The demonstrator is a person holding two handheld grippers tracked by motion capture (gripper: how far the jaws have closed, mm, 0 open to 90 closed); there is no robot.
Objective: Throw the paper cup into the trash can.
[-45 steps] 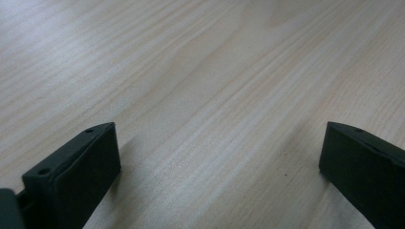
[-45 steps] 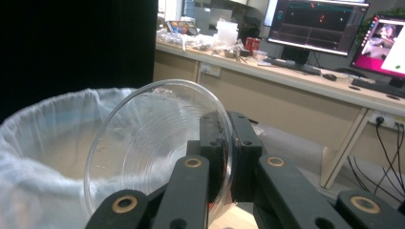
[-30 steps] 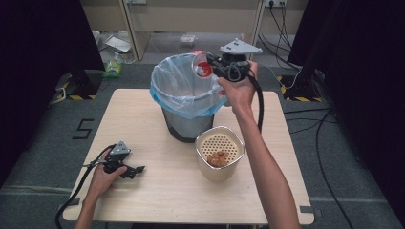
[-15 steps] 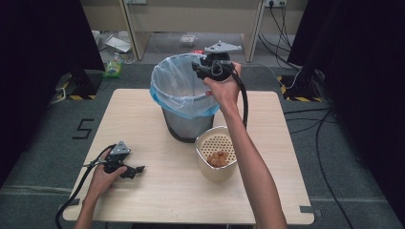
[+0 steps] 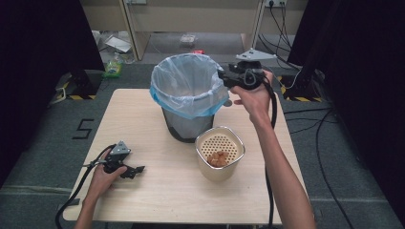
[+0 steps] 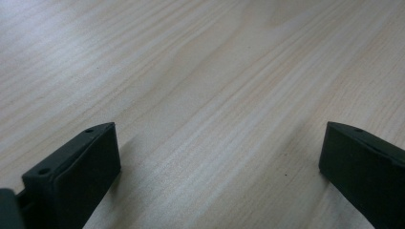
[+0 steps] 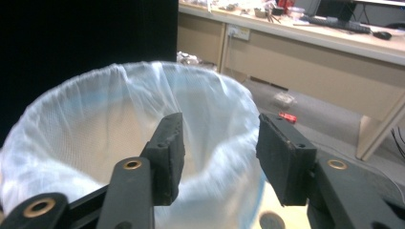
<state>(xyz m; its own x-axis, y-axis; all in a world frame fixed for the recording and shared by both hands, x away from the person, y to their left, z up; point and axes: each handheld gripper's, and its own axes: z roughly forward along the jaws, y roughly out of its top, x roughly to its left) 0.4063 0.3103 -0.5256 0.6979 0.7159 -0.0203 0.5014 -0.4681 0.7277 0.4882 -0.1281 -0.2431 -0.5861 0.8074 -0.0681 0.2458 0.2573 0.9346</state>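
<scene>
Beige basket point(image 5: 220, 152) w/ scraps sits just beside lined bin point(image 5: 188, 95).

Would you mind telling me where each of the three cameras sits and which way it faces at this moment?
High view: above the person's side of the table, looking forward and down; both forearms show, with the left gripper and the right gripper.
Left gripper view: riding on the left gripper, looking low across the bare table; its two black jaws stand wide apart.
Right gripper view: riding on the right gripper, facing the lined bin past open, empty jaws.
Shared: the high view and right gripper view both show the lined bin.
</scene>
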